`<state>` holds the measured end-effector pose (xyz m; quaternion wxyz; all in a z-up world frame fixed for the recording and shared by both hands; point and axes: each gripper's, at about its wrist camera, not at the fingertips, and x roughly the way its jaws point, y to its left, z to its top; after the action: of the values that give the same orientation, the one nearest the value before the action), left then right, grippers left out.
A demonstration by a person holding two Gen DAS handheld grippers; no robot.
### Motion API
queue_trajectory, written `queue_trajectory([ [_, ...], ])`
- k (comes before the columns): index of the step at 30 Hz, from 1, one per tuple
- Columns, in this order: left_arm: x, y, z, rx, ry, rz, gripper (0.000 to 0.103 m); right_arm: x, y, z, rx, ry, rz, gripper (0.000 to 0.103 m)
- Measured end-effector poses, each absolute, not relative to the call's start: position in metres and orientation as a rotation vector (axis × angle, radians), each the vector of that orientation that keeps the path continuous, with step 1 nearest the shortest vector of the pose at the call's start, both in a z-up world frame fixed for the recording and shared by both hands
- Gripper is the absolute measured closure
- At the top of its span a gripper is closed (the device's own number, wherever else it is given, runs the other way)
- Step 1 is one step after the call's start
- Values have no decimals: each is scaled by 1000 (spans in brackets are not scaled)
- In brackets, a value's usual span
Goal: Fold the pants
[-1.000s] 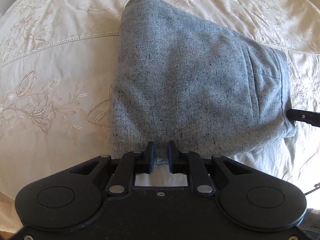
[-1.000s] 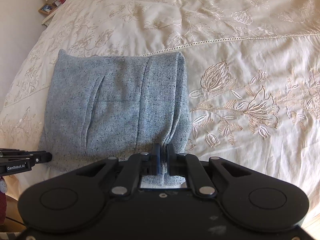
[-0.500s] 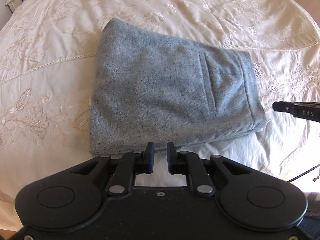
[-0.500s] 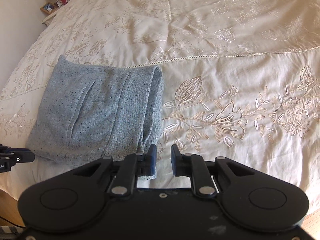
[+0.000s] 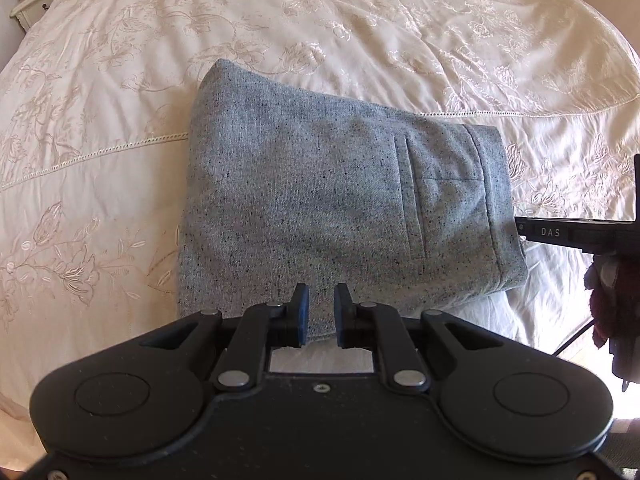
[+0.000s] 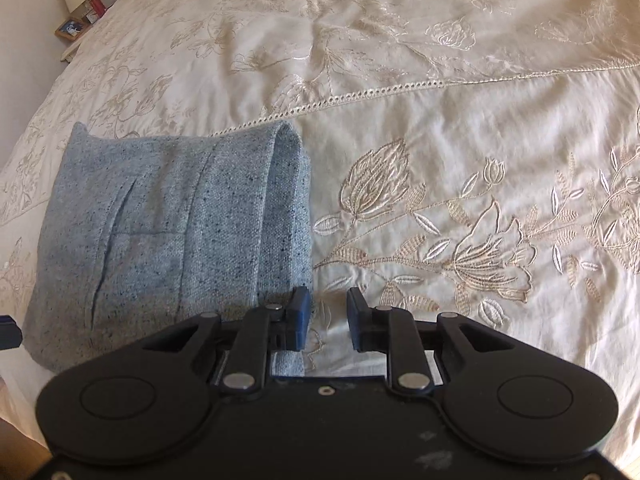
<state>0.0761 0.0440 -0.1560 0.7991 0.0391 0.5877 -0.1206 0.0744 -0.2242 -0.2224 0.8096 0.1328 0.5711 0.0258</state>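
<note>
Your left gripper (image 5: pixel 320 312): fingers parted, empty, over the near edge of the pants (image 5: pixel 340 216). Your right gripper (image 6: pixel 328 318): fingers parted, empty, just beside the pants' right fold. Pants: grey, folded into a rectangle, flat on the embroidered bedspread (image 6: pixel 440 80). Far left: nightstand (image 5: pixel 32 0).

Pants (image 5: pixel 320 208) of coarse, matt, speckled grey-blue woven cloth lie on a bedspread (image 5: pixel 440 48) of smooth, faintly glossy, embroidered cream fabric.

The left hand-held gripper (image 5: pixel 319 312) hides the pants' (image 5: pixel 340 216) near edge.
</note>
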Motion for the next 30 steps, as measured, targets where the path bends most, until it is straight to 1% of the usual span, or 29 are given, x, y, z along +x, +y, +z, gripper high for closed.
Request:
queue_trajectory([
  [1,76,45,-157,90,1266,-261,84,71,-225,-222,271,1231,64,82],
  [4,82,50,-158,107,1261,-267,84,57,-231,-218,240,1276,21,82],
  [6,92,53,-156,112,1247,-269,84,51,-234,-203,218,1222,-33,79],
  [8,109,55,-156,110,1232,-272,84,48,-230,-179,183,1125,-47,79],
  [10,127,54,-156,109,1215,-272,84,58,-221,-162,170,1058,-19,78],
  [12,149,52,-158,114,1192,-274,83,73,-209,-155,174,1030,19,78],
  [17,207,52,-177,126,1184,-239,83,106,-178,-162,134,1041,58,76],
  [20,238,58,-193,118,1199,-209,83,118,-172,-178,98,1103,18,75],
  [22,255,63,-207,128,1222,-190,82,119,-173,-187,104,1127,-20,68],
  [23,263,64,-214,128,1236,-192,77,118,-175,-189,112,1134,-34,67],
  [25,273,66,-227,129,1260,-217,75,115,-180,-194,128,1149,-62,64],
  [27,277,63,-229,151,1258,-230,75,110,-185,-195,153,1156,-71,62],
  [30,267,65,-211,134,1210,-247,76,101,-195,-190,215,1165,-66,60],
])
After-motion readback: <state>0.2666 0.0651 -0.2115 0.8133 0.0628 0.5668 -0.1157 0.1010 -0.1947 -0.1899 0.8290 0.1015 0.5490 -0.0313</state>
